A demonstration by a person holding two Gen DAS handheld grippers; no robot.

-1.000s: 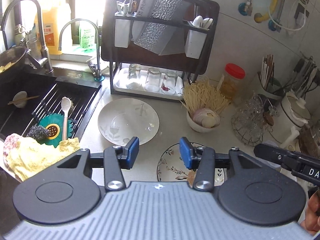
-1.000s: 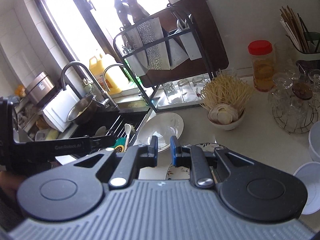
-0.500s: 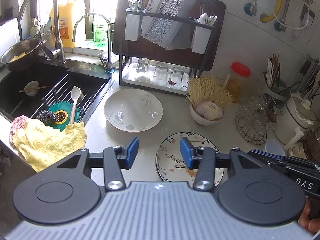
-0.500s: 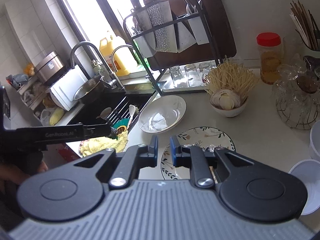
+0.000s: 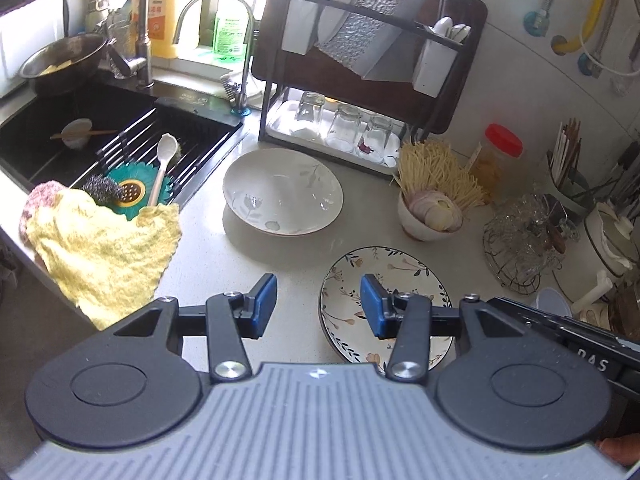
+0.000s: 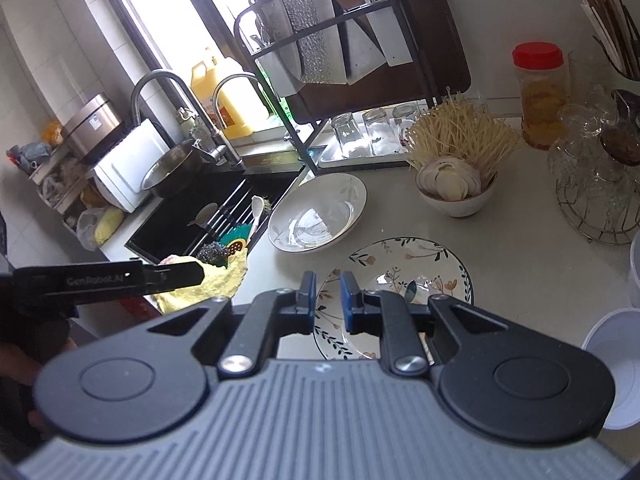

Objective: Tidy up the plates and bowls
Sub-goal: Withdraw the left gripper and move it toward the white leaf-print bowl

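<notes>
A wide white bowl with a faint leaf print (image 5: 282, 197) (image 6: 318, 212) sits on the counter next to the sink. A floral plate (image 5: 380, 280) (image 6: 404, 268) lies nearer, right of it. A small white bowl of sliced food (image 5: 430, 214) (image 6: 454, 192) stands behind the plate. My left gripper (image 5: 318, 304) is open and empty, held above the counter near the plate's left rim. My right gripper (image 6: 327, 300) has its jaws nearly closed with a narrow gap, empty, above the plate's left edge.
A black sink (image 5: 100, 132) with a rack, spoon and scrubbers lies at left, a yellow cloth (image 5: 104, 252) draped over its edge. A dish rack with glasses (image 5: 344, 132) stands behind. A wire basket of glassware (image 5: 524, 240), a red-lidded jar (image 5: 500, 152) and white cups (image 6: 616, 344) are at right.
Both grippers have pulled back and risen, so the floral plate and counter show more fully. Jaw openings are unchanged.
</notes>
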